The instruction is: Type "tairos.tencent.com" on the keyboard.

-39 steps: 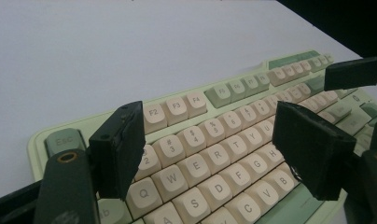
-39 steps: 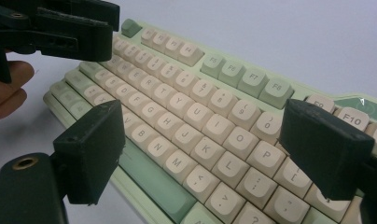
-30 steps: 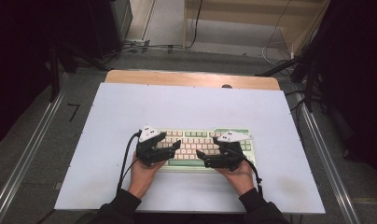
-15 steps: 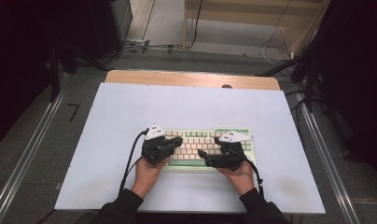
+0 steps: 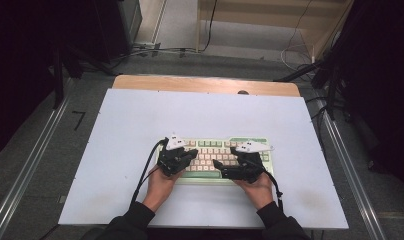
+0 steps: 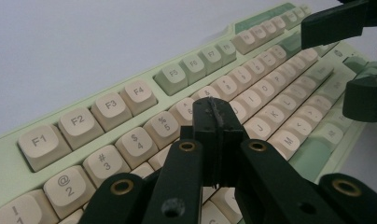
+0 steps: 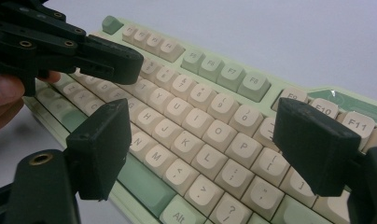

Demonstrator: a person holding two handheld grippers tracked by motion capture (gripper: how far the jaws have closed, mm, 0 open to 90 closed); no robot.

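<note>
A pale green keyboard point(image 5: 212, 152) with cream keys lies on the white table near the front edge. My left gripper point(image 5: 192, 154) hovers over its left half, jaws pressed together with nothing between them; its shut tip point(image 6: 218, 116) sits just above the number row of the keyboard point(image 6: 130, 100). My right gripper point(image 5: 225, 159) is over the right half, jaws wide apart. Between its pads point(image 7: 105, 144) lie the letter keys of the keyboard point(image 7: 200, 116), untouched. The left gripper point(image 7: 126, 60) shows at upper left there, and the right gripper point(image 6: 352, 58) shows at the far right of the left gripper view.
The white table top point(image 5: 140, 115) stretches bare behind and beside the keyboard. A wooden strip point(image 5: 205, 84) runs along its far edge. Metal rails point(image 5: 35, 160) flank both sides, and cables lie on the floor beyond.
My left gripper has shifted slightly to the right over the keyboard. The right gripper has hardly moved.
</note>
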